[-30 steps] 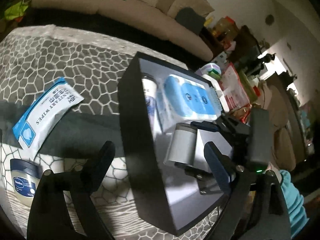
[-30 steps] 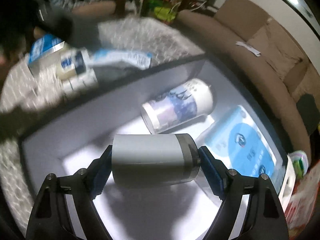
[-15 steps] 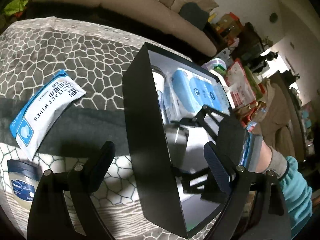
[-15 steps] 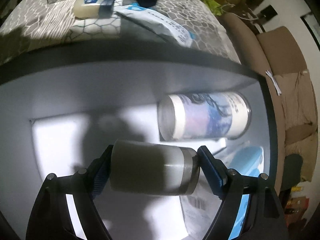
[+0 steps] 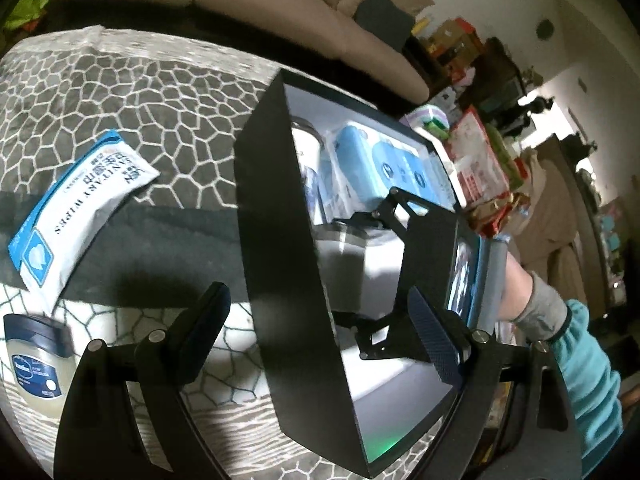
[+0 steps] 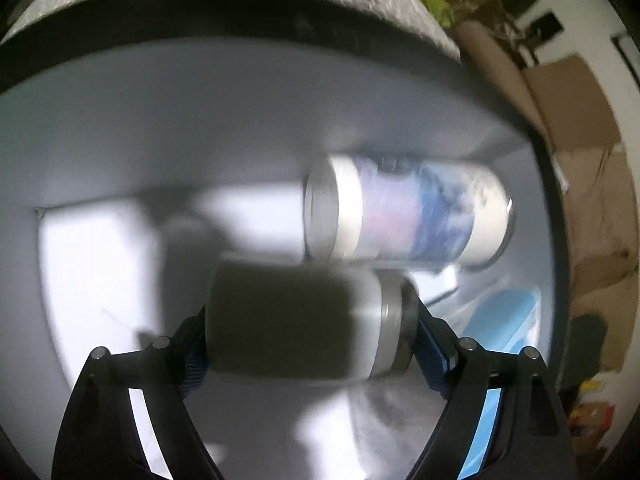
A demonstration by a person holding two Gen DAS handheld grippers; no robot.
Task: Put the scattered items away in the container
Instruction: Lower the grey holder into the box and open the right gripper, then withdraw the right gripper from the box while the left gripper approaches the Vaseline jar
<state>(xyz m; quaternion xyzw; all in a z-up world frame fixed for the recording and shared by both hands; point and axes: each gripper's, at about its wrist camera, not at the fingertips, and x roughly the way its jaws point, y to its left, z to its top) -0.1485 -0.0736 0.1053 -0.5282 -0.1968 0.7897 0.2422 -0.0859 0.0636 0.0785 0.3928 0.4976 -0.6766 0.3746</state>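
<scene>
A black box with a white inside stands on the patterned cover. My right gripper reaches down into the box with a grey cylinder lying crosswise between its pads. Its jaws are opening, though both pads still touch the cylinder's ends. Just beyond lies a blue-and-white printed can, and a blue tissue pack rests further in. My left gripper hangs open and empty, astride the box's near wall. A sanitary wipes pack and a Vaseline jar lie outside on the left.
The grey cover with a white cell pattern spreads left of the box. A beige sofa runs behind it. Snack packets and clutter crowd the right side. A person's teal sleeve comes in at the right.
The right gripper has sunk deeper into the box with the grey cylinder and rolled, so the printed can now lies just above it. The left gripper has barely moved.
</scene>
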